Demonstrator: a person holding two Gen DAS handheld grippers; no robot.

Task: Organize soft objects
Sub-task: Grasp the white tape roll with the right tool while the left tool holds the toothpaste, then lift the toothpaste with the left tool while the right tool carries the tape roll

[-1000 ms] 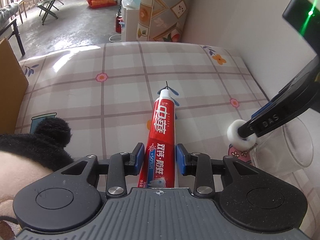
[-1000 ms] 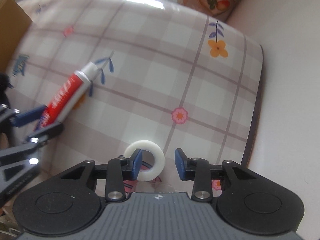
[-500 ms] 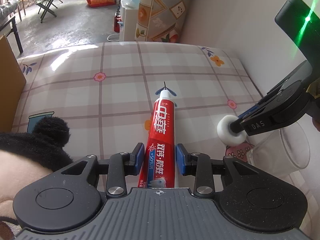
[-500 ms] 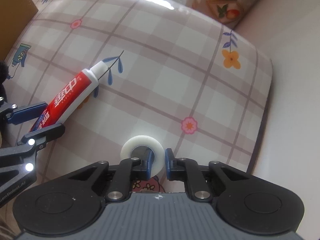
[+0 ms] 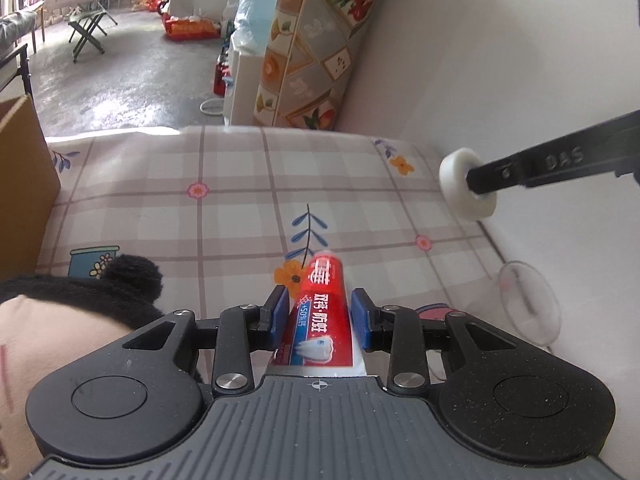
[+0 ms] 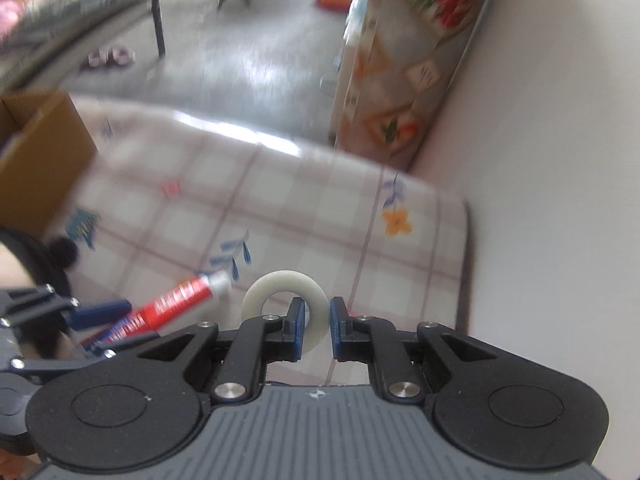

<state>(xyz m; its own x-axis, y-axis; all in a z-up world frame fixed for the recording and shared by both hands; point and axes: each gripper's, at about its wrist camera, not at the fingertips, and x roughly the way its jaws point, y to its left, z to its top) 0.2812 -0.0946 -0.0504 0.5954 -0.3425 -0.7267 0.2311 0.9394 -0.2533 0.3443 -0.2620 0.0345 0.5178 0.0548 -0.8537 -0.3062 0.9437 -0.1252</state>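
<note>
Left to right. Far left: open cardboard box [image 5: 24, 168] at the table edge, and the panda plush [image 5: 72, 312] lying beside the left gripper, untouched. Left gripper [image 5: 320, 314]: its 2 blue pads pinch the lower body of the red toothpaste tube [image 5: 322, 308], gap no different from 1 second ago; the tube was then flat along the plaid tablecloth [image 5: 224, 216] and now sits foreshortened with its cap end raised off the cloth, so the lift has begun. Right gripper [image 6: 316, 328]: jaws stood apart around the white tape roll [image 6: 286, 300] 1 second ago, then closed within that second; now 1 finger is through the hole and the pair clamps the ring wall. In the left wrist view the roll [image 5: 466, 186] hangs on the finger tip in mid-air against the white wall, well above the cloth, where before it lay low near the clear plastic cup [image 5: 528, 304]. The cup lies on its side by the wall, empty as far as can be seen. Right wrist view is motion-blurred, consistent with a fast rise. Judgement: both pick-ups look complete, with 2 items in hand simultaneously; the next stage is probably transport to a container, likely the box at left, though the destination is not shown. The plush remains to be sorted. Risk: the roll is held by 1 wall only and may swing.
</note>
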